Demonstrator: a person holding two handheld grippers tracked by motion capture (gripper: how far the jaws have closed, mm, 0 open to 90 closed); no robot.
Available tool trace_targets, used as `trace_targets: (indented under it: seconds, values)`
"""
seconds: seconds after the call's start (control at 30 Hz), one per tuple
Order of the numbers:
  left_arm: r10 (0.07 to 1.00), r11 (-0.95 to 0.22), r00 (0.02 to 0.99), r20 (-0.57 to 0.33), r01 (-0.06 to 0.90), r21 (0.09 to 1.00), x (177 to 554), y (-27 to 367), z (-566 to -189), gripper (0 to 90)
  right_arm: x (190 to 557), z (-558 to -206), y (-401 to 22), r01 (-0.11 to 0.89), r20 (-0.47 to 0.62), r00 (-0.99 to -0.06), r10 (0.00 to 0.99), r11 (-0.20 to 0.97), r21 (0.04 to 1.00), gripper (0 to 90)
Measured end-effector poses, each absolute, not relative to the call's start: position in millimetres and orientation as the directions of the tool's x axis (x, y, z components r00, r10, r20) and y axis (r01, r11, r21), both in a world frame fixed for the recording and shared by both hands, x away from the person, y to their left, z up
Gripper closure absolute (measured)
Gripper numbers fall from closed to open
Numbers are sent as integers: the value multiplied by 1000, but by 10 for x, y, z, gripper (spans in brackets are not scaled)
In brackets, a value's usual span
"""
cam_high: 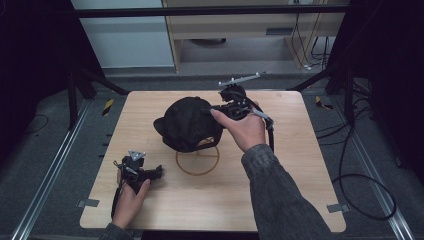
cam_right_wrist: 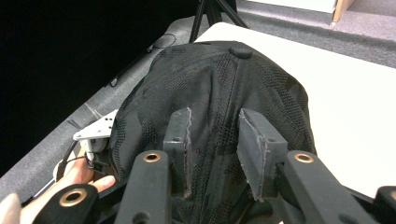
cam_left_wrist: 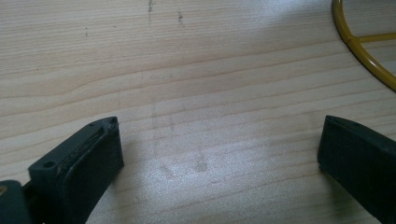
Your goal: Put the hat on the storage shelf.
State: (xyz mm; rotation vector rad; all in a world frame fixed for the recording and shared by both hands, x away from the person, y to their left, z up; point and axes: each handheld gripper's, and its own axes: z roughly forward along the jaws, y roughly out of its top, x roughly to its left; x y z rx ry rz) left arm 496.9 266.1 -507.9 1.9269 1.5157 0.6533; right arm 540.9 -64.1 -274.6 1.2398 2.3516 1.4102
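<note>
A black cap (cam_high: 187, 122) sits on a yellow wire stand (cam_high: 197, 160) in the middle of the wooden table (cam_high: 285, 175). My right gripper (cam_high: 219, 108) is at the cap's right side, held from behind by a hand. In the right gripper view its jaws (cam_right_wrist: 215, 128) stand a little apart and straddle the cap's mesh fabric (cam_right_wrist: 224, 79), which lies smooth between the pads and does not look pinched. My left gripper (cam_high: 158, 171) rests low at the table's front left, open. Between its jaws (cam_left_wrist: 219, 140) lies bare wood, and the stand's ring (cam_left_wrist: 362, 51) curves past farther off.
Dark tripod legs (cam_high: 95, 82) and black cables (cam_high: 360, 185) lie on the grey floor around the table. Metal rails (cam_high: 47, 170) run along both sides. Bare wood spans the table's front and right.
</note>
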Motion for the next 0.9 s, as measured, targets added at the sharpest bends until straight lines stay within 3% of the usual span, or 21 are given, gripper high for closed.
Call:
trace_targets:
  seconds: [0.9]
  values:
    - [973, -173, 229, 18, 680, 712, 4969, 2661, -5079, 0, 5237, -2656, -911, 566, 278, -649, 708, 206, 798, 619]
